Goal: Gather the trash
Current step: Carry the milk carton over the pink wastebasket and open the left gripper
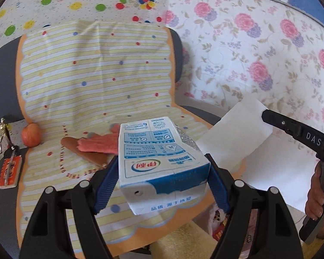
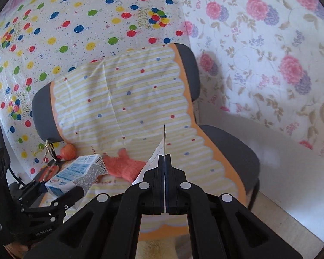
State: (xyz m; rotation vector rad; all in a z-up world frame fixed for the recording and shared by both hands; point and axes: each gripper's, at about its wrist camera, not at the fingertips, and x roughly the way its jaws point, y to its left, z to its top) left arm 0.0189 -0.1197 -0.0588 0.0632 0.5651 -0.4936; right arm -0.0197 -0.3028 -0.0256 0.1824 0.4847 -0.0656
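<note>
My left gripper [image 1: 162,172] is shut on a blue-and-white milk carton [image 1: 159,153], its blue pads pressing both sides; the carton hangs above the chair seat. In the right wrist view the same carton [image 2: 80,174] shows at lower left in that gripper. My right gripper [image 2: 164,159] is shut on a white sheet of paper [image 2: 159,149], seen edge-on between the jaws. In the left wrist view the paper [image 1: 235,138] spreads wide at the right, pinched by the right gripper's black fingers [image 1: 276,120].
A grey chair [image 2: 233,149] wears a yellow-striped cover [image 1: 92,69]. On its seat lie an apple [image 1: 31,135], a pink glove [image 1: 99,144], a brown flat item [image 1: 88,153] and keys with an orange tag [image 1: 9,170]. Patterned cloths hang behind. A hand [image 1: 317,194] grips the right handle.
</note>
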